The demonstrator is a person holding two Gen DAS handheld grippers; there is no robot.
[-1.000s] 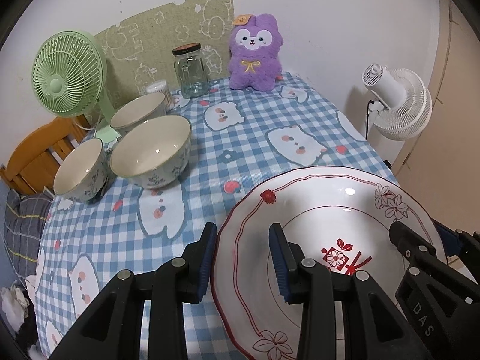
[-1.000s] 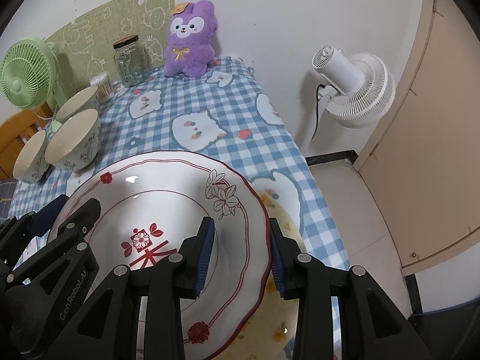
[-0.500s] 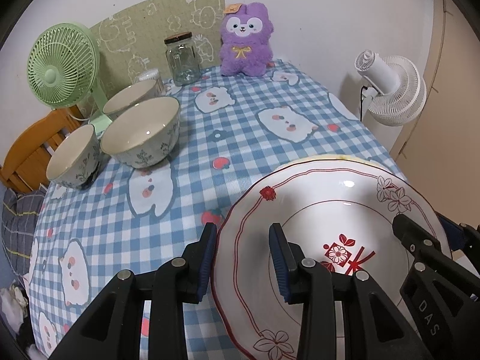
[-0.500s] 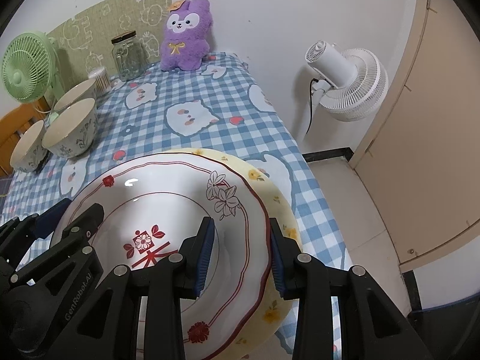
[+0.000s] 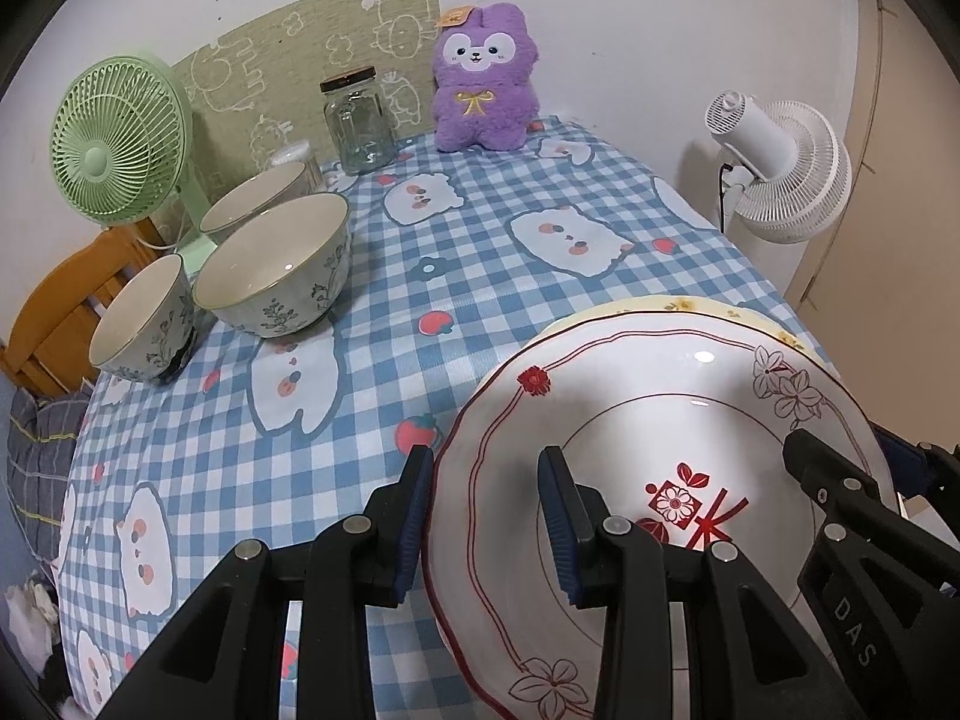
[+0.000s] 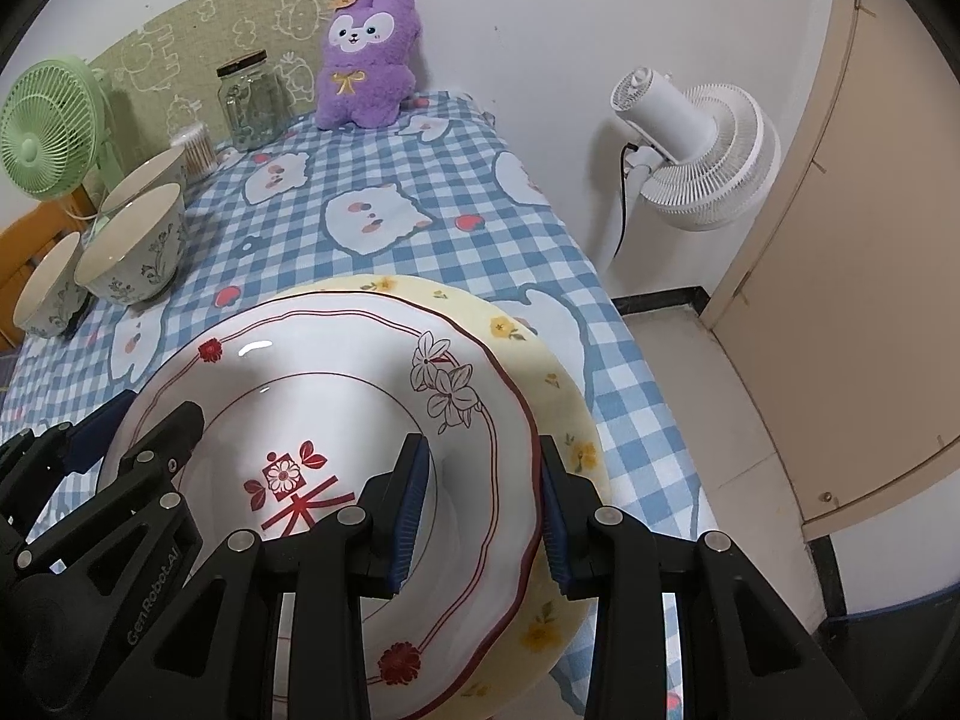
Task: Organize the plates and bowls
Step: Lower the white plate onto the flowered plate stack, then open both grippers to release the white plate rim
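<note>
Both grippers clamp the white red-trimmed plate (image 6: 336,420) by opposite rims, the left gripper (image 5: 485,519) on its left edge and the right gripper (image 6: 480,504) on its right, each narrowly parted with pads pressing the rim. Directly beneath it lies the yellow flowered plate (image 6: 558,396), its edge showing past the far and right sides, so the coming move is probably straight down. Farther off, three bowls (image 5: 276,264) cluster at the table's (image 5: 480,276) left edge.
</note>
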